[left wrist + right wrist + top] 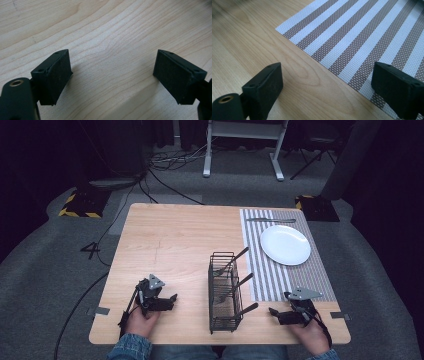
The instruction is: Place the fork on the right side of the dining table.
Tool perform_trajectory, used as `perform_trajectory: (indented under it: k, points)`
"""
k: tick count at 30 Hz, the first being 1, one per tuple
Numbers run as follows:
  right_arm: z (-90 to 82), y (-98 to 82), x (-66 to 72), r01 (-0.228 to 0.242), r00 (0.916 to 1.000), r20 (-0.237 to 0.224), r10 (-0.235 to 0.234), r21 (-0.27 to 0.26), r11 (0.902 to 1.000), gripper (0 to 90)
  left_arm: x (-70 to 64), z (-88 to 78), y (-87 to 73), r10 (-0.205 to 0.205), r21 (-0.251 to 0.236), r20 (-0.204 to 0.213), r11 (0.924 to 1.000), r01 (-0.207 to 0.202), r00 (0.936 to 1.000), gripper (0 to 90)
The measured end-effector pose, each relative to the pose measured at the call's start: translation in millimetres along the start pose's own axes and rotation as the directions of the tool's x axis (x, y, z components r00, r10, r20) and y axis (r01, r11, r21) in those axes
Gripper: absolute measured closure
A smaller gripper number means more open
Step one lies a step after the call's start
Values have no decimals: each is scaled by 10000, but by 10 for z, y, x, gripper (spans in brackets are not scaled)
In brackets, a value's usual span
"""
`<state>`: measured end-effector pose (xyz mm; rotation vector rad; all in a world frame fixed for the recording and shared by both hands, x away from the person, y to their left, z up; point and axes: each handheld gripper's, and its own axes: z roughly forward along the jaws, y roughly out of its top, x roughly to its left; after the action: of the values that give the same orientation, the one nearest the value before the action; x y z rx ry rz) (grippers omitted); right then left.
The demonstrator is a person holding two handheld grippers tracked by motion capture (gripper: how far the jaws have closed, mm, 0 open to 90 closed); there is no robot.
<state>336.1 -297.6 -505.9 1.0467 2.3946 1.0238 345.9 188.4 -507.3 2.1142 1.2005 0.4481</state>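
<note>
A black wire cutlery basket (pixel 224 292) stands near the front middle of the wooden table (pixel 170 235), with several pieces of cutlery leaning out of it to the right. A white plate (pixel 285 244) lies on a striped placemat (pixel 300 275) at the right. A knife (pixel 271 220) lies beyond the plate. My left gripper (pixel 172 301) rests on the table left of the basket, open and empty (pixel 112 72). My right gripper (pixel 277 313) rests right of the basket by the placemat's near corner (pixel 362 37), open with nothing between its jaws (pixel 327 85).
The table's front edge (pixel 220 340) lies just before both hands. Beyond the table, cables (pixel 150 175) cross the grey floor and a white desk frame (pixel 245 150) stands at the back. Bare wood spreads over the table's left and far middle.
</note>
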Motion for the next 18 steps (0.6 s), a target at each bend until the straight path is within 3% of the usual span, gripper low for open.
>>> perform_trajectory:
  k: [11,13,18]
  points:
    - [-57,-4,-6,-64,9999,105,66,-135,9999,345,0,0,1,0,0,1,10000,0,10000,149]
    - [-92,27,-12,-287,9996,-70,287,72,9996,432,0,0,1,0,3,0,10000,0,10000,149]
    - [-210,106,41,-279,9991,-305,279,24,9996,463,0,0,1,-1,2,-1,10000,1,10000,149]
